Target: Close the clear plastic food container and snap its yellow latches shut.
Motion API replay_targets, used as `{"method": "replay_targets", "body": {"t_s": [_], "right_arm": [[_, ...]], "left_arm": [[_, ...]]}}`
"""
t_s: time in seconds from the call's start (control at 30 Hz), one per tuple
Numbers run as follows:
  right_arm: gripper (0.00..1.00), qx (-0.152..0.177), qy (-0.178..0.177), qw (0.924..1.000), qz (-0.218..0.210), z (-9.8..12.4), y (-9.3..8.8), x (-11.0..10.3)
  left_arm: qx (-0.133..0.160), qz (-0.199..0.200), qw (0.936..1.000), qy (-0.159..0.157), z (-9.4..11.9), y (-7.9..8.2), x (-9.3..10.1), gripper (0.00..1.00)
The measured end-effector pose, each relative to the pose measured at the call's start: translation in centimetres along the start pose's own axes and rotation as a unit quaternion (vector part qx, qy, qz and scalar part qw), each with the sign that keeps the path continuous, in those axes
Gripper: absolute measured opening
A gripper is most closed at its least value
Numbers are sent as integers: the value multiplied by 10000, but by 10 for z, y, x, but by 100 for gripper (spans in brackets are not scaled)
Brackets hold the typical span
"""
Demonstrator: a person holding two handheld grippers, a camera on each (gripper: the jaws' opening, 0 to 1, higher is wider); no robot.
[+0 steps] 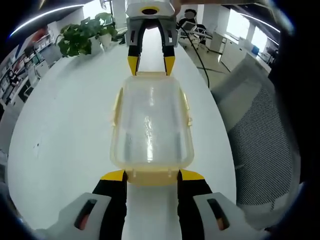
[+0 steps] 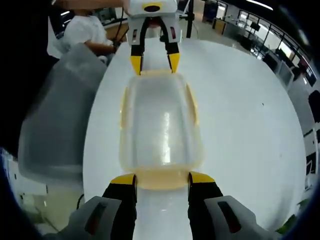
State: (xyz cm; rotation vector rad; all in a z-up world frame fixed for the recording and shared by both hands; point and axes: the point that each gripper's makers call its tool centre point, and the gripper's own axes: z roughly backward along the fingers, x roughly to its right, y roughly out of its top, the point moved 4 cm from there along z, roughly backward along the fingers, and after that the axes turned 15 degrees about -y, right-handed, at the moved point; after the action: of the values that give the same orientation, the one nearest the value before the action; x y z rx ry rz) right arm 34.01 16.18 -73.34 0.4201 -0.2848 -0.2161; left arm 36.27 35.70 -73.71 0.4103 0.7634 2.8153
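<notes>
My left gripper sits with its jaws spread, one tip at each corner of the near end latch of the food container. My right gripper is spread the same way at the opposite end latch. The container lies between them on the white table, lid already on. It looks empty, light and slick, so I expect it to slide; I would press both end latches together, then the side latches.
</notes>
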Motion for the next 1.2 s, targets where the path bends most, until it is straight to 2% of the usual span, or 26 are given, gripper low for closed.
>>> {"method": "replay_targets", "body": {"t_s": [0.67, 1.2], "right_arm": [[38, -181, -90, 9998, 75, 13, -25, 2], [38, -359, -93, 9992, 117, 17, -41, 5]], "left_arm": [[143, -51, 9998, 90, -17, 24, -1, 38], [246, -11, 9997, 97, -29, 37, -4, 38]]}}
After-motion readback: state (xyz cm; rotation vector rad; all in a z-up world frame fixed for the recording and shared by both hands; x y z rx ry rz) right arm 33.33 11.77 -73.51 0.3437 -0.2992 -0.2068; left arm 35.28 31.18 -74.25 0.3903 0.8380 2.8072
